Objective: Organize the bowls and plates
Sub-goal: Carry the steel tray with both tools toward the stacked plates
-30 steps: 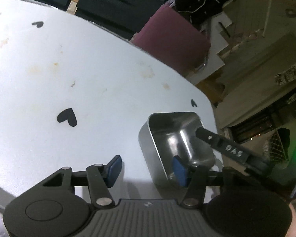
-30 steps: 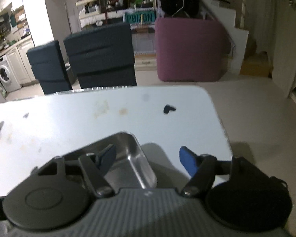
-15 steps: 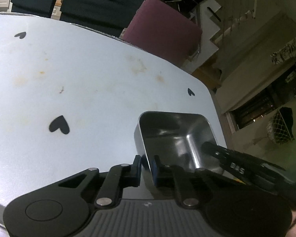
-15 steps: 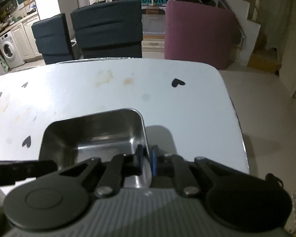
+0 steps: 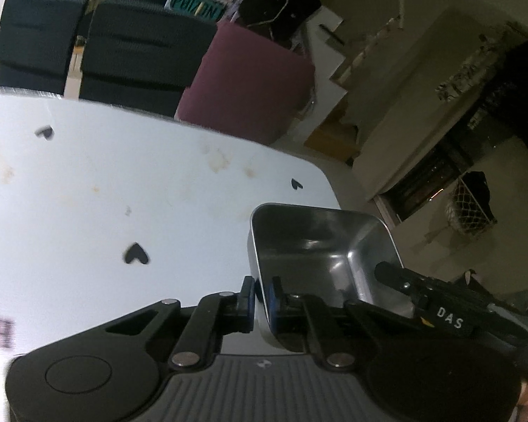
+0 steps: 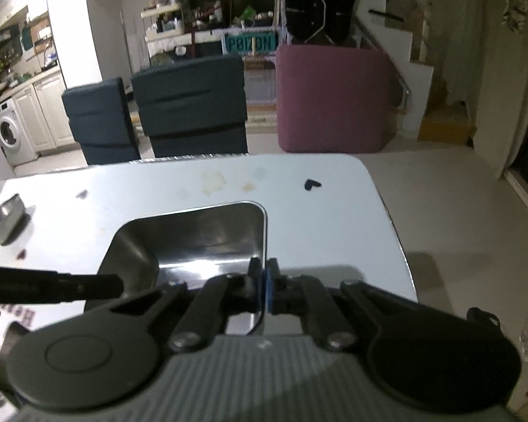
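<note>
A rectangular steel bowl (image 5: pixel 320 249) with rounded corners is held above the white table (image 5: pixel 88 204) near its right end. My left gripper (image 5: pixel 260 299) is shut on the bowl's near-left wall, one blue pad inside and one outside. My right gripper (image 6: pixel 263 286) is shut on the right wall of the steel bowl (image 6: pixel 200 239). The right gripper's arm marked DAS (image 5: pixel 447 316) crosses the left wrist view at lower right. The left gripper's finger (image 6: pixel 52 286) shows at the bowl's left side in the right wrist view. A second, small steel bowl (image 6: pixel 5 218) sits at the table's far left.
The white table (image 6: pixel 334 218) carries black heart marks (image 5: pixel 135 254) and some stains. Its right edge and rounded corner lie close to the held bowl. Two dark chairs (image 6: pixel 193 105) and a maroon seat (image 6: pixel 334 98) stand beyond the far edge.
Both grippers went from open around the bowl's walls to shut on them. The bowl has risen off the table, and both views now look from higher and further back.
</note>
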Tool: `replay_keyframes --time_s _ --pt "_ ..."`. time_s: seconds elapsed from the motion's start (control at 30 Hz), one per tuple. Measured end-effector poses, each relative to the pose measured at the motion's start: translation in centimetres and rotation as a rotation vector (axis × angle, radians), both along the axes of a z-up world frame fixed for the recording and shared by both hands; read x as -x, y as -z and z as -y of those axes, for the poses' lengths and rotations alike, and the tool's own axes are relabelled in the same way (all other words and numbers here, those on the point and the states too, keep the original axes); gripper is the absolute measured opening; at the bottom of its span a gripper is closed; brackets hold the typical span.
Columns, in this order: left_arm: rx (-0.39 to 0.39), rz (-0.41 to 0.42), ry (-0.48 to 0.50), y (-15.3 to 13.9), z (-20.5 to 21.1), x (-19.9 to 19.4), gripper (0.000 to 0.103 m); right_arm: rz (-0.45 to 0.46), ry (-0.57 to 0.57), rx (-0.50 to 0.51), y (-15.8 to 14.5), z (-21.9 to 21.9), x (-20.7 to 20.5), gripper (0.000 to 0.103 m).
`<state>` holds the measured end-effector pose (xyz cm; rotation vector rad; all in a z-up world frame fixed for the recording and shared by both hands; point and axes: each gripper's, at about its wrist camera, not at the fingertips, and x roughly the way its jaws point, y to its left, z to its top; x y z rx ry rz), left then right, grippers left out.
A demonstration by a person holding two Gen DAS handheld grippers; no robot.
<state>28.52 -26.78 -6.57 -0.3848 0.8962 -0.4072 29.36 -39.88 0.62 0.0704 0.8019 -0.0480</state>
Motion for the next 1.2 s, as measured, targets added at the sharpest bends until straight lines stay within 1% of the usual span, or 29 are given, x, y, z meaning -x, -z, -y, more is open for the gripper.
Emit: replay_keyframes --time_s 0.13,0.33,0.47,0.57,0.63,0.73,0.87,0.97,1.1,1.2 --pt "-0.015 0.020 0.007 -1.6 -1.7 2.1 0.008 0.032 0.007 -0.018 -1.8 -2.1 2.4 0.005" --pt "-0.040 0.068 0.040 -3.9 -5.5 5.2 0.008 0.068 0.015 -0.051 -3.7 -5.3 5.7 0.005" --pt "-0.064 0.095 0.059 -4.7 -8.1 7.1 0.008 0.079 0.009 -0.082 -4.5 -7.9 7.4 0.007" --pt "-0.111 0.110 0.076 -4.8 -9.5 8.6 0.008 0.081 0.028 -0.109 -4.8 -10.2 8.8 0.007" --pt "-0.140 0.119 0.088 -4.7 -10.5 9.3 0.008 0.086 0.028 -0.105 -4.7 -11.7 9.5 0.007" --pt "-0.174 0.120 0.123 -4.3 -11.8 10.1 0.008 0.077 0.031 -0.127 -4.0 -13.2 10.3 0.007" --pt "-0.177 0.111 0.136 -2.8 -13.1 10.2 0.008 0.069 0.022 -0.145 -2.7 -14.2 11.2 0.007" --pt "-0.175 0.104 0.139 -1.6 -13.2 9.8 0.008 0.041 0.023 -0.149 -1.9 -14.7 10.8 0.008" --pt "-0.219 0.107 0.150 -0.5 -12.7 9.7 0.008 0.037 0.031 -0.129 -1.7 -15.1 10.4 0.009" --pt "-0.222 0.088 0.144 0.3 -12.9 9.2 0.008 0.028 0.031 -0.118 -1.5 -15.4 10.6 0.010"
